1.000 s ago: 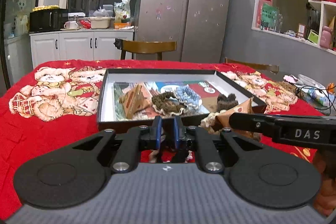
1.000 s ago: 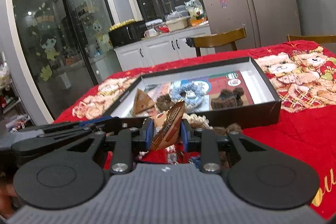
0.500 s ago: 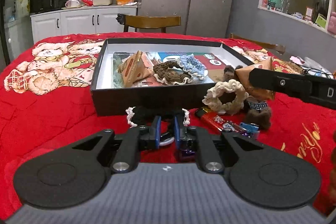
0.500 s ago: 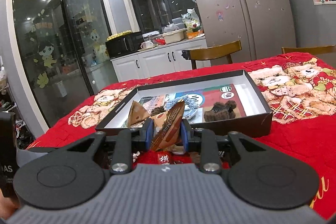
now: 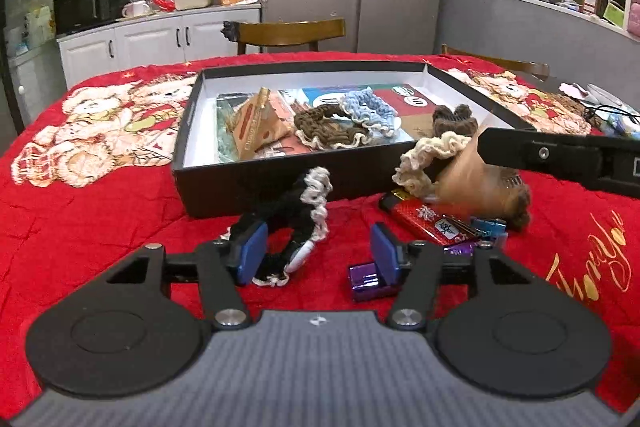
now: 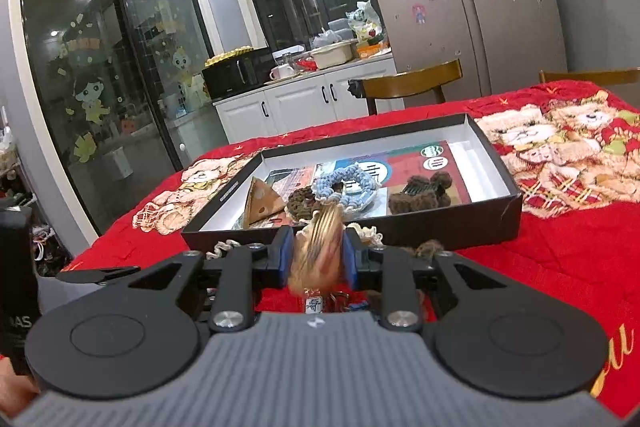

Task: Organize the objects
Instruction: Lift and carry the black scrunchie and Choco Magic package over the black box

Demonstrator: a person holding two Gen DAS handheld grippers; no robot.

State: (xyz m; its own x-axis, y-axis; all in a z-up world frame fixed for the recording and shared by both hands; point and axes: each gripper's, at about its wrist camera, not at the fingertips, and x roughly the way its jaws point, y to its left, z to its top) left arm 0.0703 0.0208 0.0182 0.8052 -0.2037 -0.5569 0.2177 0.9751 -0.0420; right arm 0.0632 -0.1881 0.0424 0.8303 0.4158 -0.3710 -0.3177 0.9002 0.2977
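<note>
The left gripper (image 5: pixel 318 253) has just been opening; a black scrunchie (image 5: pixel 294 223) lies between its jaws, touching the left pad. The right gripper (image 6: pixel 316 259) is clamped on a brown snack packet (image 6: pixel 318 251), and the black box (image 6: pixel 420 223) lies just ahead of it.

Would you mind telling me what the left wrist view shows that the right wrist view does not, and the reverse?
Only the left wrist view shows the left gripper, whose jaws have just been opening, around the black scrunchie, and the purple lighter. Only the right wrist view shows the right gripper shut on the snack packet head-on, and the glass door. Both show the black box, the blue scrunchie in it and the red cloth.
</note>
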